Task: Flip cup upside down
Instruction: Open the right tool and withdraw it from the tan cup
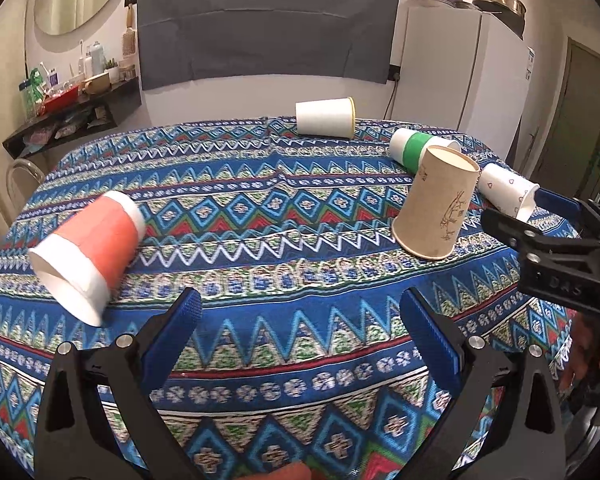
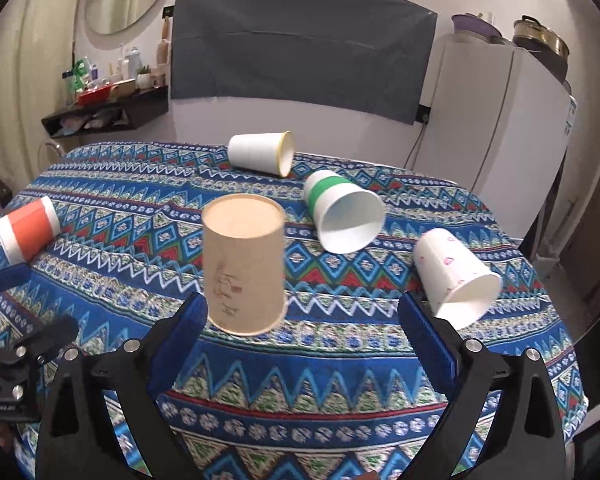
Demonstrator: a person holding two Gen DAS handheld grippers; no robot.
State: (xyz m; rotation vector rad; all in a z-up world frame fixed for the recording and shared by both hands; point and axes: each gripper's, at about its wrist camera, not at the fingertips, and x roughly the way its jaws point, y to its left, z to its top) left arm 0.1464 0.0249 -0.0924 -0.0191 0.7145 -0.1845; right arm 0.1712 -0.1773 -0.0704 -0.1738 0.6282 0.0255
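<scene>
A brown paper cup [image 2: 242, 264] stands upside down on the patterned tablecloth [image 2: 340, 352], just ahead of my right gripper's left finger; it also shows in the left wrist view [image 1: 436, 204]. My right gripper [image 2: 302, 318] is open and empty, close behind the cup. My left gripper [image 1: 300, 312] is open and empty over the cloth. An orange-banded cup [image 1: 88, 252] lies on its side ahead and to the left of it, also visible at the left of the right wrist view [image 2: 26, 228].
Three more cups lie on their sides: a white one with a yellow rim [image 2: 262, 153], a green-banded one [image 2: 342, 210], and a white one with pink hearts [image 2: 454, 276]. A white fridge [image 2: 500, 120] and a cluttered shelf [image 2: 108, 108] stand behind the table.
</scene>
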